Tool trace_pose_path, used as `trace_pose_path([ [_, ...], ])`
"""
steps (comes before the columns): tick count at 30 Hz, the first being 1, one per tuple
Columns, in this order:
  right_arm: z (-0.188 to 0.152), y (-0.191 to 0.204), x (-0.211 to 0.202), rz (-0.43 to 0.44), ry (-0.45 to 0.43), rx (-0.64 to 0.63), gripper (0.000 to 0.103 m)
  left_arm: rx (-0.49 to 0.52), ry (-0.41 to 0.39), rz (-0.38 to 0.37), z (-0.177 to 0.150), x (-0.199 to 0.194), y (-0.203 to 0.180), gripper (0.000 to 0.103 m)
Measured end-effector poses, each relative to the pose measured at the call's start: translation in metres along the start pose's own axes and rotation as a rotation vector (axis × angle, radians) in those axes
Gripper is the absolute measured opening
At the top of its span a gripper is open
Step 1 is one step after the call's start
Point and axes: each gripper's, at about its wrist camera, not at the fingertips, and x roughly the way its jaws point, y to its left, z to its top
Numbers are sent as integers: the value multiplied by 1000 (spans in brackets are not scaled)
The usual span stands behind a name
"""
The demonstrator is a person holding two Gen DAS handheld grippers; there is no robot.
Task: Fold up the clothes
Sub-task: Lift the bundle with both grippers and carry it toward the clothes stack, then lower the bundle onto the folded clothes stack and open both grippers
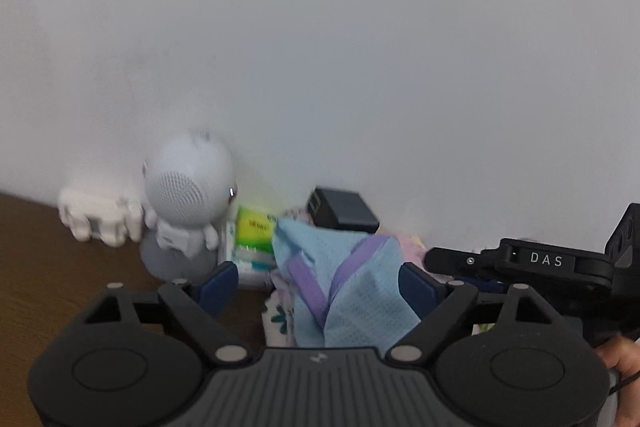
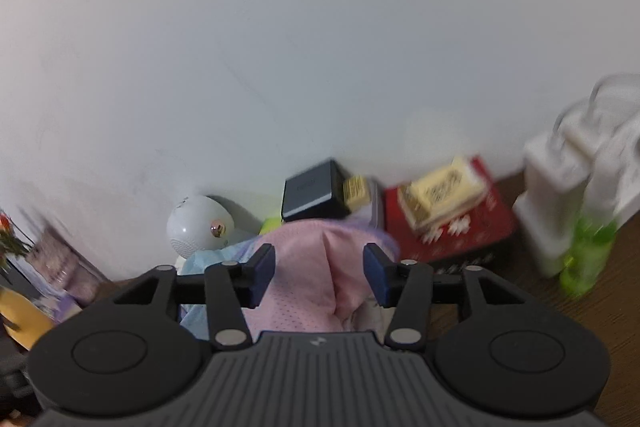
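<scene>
A light blue mesh garment with purple straps lies bunched on the wooden table, between the fingers of my left gripper, which is open around it. In the right wrist view a pink mesh garment lies heaped between the fingers of my right gripper, which is open. A bit of the blue garment shows to its left. The right gripper's black body shows at the right of the left wrist view.
A white round robot-shaped speaker, a white plastic piece, a green tissue pack and a dark box stand along the white wall. A red box, a white holder and a green bottle are at right.
</scene>
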Motion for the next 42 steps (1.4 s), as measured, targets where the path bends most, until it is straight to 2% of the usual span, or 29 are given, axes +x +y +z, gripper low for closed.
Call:
trace_pose_path([
  [2, -2, -3, 10, 2, 20, 26, 55, -20, 9, -7, -3, 10, 3, 79],
  [4, -5, 0, 11, 38, 12, 41, 41, -45, 13, -37, -6, 15, 7, 75],
  [5, -5, 3, 10, 57, 3, 31, 29, -55, 15, -53, -8, 17, 9, 74],
  [9, -2, 17, -1, 129, 1, -12, 19, -63, 10, -86, -11, 18, 9, 71],
  [16, 4, 30, -9, 272, -32, 23, 18, -93, -16, -121, -12, 16, 11, 70],
  [23, -8, -18, 7, 184, 8, 221, 19, -94, -17, -119, -13, 18, 13, 71],
  [27, -7, -23, 1, 214, -16, 243, 40, -93, -46, -115, -8, 9, 15, 73],
  [31, 3, -6, -22, 189, -112, 158, 40, -61, -91, -55, 1, -8, 16, 70],
  [32, 5, 3, -26, 169, -125, 110, 40, -54, -90, -40, 4, -8, 17, 62],
  [33, 5, 12, -28, 155, -131, 60, 40, -47, -85, -29, 5, -7, 17, 44],
  [34, 4, 24, -28, 143, -126, 0, 39, -38, -70, -26, 6, -3, 17, 34],
  [35, 2, 35, -27, 126, -112, -58, 32, -30, -55, -23, 7, 1, 16, 20],
  [36, -1, 45, -25, 107, -96, -116, 26, -21, -40, -20, 7, 5, 16, 15],
  [38, -9, 60, -18, 51, -63, -214, 26, -7, -18, -4, 4, 15, 14, 15],
  [42, -26, 74, -7, -51, -23, -322, 26, -1, -2, 3, 1, 26, 13, 15],
])
